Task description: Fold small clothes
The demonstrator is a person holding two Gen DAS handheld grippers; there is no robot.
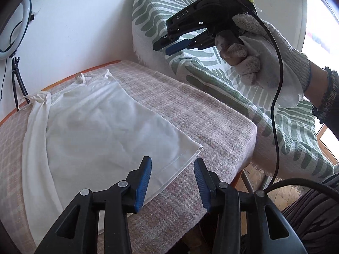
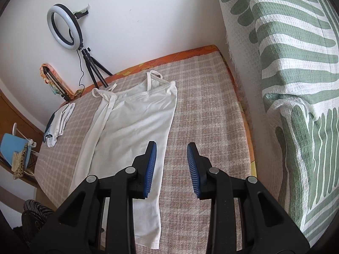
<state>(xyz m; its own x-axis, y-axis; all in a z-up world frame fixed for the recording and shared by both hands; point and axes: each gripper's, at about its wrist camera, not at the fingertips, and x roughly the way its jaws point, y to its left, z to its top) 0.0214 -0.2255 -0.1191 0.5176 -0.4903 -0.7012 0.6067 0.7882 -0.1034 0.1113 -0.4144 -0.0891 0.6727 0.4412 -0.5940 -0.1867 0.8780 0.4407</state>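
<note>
White camisole spread flat on the plaid blanket of the bed, straps toward the wall, hem toward both cameras. Left gripper hovering just above the camisole's near hem corner, jaws partly apart with nothing between the blue pads, that corner lying under the gap. Right gripper poised over the camisole's right long edge, likewise part-open and empty, one pad above the white cloth and the other above bare blanket; from the left wrist view, same right gripper seen raised in the air beyond the camisole, gripped by a hand in a knitted glove, cable trailing down. Thin, slightly sheer fabric, softly wrinkled across the middle. Left side of the camisole already turned inward in a long narrow fold running from strap to hem; right side still a single layer. Two thin straps looped at the top, neckline edged with a stitched band, hem finished with a visible seam. Left of the camisole, a small stack of folded white clothes. Beyond the straps, a ring light on a tripod against the wall. Right of the camisole, a green-and-white patterned throw draped alongside the bed.
</note>
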